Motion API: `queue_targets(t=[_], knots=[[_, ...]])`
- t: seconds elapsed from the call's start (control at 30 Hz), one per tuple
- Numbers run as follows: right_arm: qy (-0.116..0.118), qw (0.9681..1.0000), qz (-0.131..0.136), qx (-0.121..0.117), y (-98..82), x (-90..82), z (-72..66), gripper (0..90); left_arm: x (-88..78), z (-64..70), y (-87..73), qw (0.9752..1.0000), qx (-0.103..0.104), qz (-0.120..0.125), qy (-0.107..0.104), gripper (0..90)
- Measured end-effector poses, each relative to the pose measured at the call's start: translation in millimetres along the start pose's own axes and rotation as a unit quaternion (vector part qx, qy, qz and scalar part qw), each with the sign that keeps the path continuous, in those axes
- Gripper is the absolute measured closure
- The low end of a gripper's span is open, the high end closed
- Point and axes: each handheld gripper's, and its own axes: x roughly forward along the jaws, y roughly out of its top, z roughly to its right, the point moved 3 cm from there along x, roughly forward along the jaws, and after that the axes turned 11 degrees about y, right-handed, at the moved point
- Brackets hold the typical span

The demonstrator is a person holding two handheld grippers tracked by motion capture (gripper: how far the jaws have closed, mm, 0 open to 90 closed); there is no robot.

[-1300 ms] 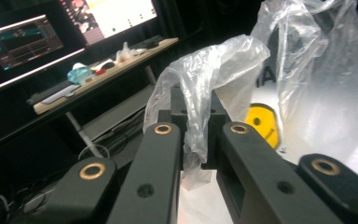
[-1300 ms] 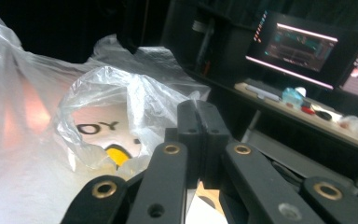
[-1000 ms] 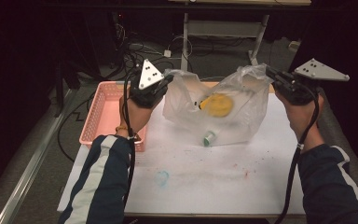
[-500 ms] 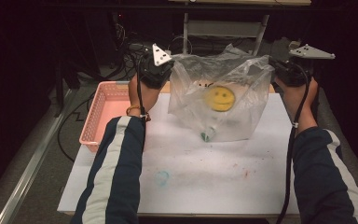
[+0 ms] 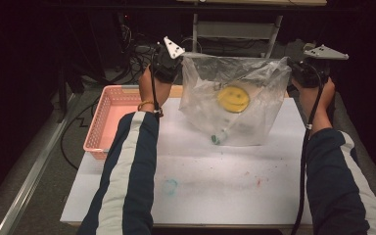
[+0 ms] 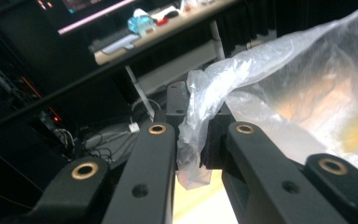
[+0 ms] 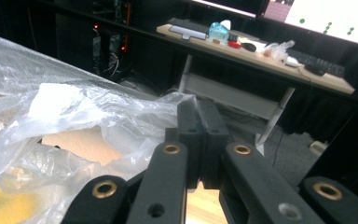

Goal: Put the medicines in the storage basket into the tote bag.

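A clear plastic bag [image 5: 247,110] hangs stretched between the two grippers above the white table [image 5: 215,181]. Inside it lie a round yellow smiley-face object [image 5: 233,99] and a small green-tipped item [image 5: 218,138] near the bottom. My left gripper [image 5: 176,61] is shut on the bag's upper left corner; the pinched film [image 6: 193,126] bunches between its jaws. My right gripper [image 5: 293,66] is shut on the bag's upper right corner [image 7: 168,105], its jaws pressed together on the film. The bag's bottom edge rests near the table.
A pink mesh basket [image 5: 108,122] stands at the table's left side. Faint blue-green [image 5: 170,186] and red [image 5: 257,181] stains mark the white surface. Behind the table are cables [image 5: 132,54] and a desk [image 7: 256,53] holding bottles and small items.
Both grippers have risen and moved farther apart, lifting the bag upright and pulling its top edge taut. The smiley object has slid lower inside the bag.
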Motion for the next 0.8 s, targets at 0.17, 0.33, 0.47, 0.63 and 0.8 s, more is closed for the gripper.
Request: queue_targets(t=[0.17,0.33,0.47,0.63,0.8], knots=[[-0.005,0.9999,-0.002,0.015,-1.4,1.8,6.9,90.0,5.6,5.1,-1.5,0.9998,0.005,-0.019,0.003,76.3],[-0.009,0.9994,-0.021,0.026,-11.8,5.3,10.9,90.0,8.4,6.0,-10.4,0.9996,-0.014,-0.024,-0.009,53.3],[-0.016,0.9989,-0.032,0.029,-19.8,5.6,16.1,90.0,1.5,2.7,-12.0,0.9946,-0.064,-0.012,-0.081,29.3],[-0.017,0.9983,-0.047,0.032,-29.7,10.6,17.2,90.0,-11.3,9.3,-12.7,0.9904,-0.064,0.014,-0.122,25.3],[-0.020,0.9974,-0.062,0.030,-38.4,14.3,16.4,90.0,-20.7,23.6,-31.5,0.9904,-0.037,0.023,-0.131,25.4]])
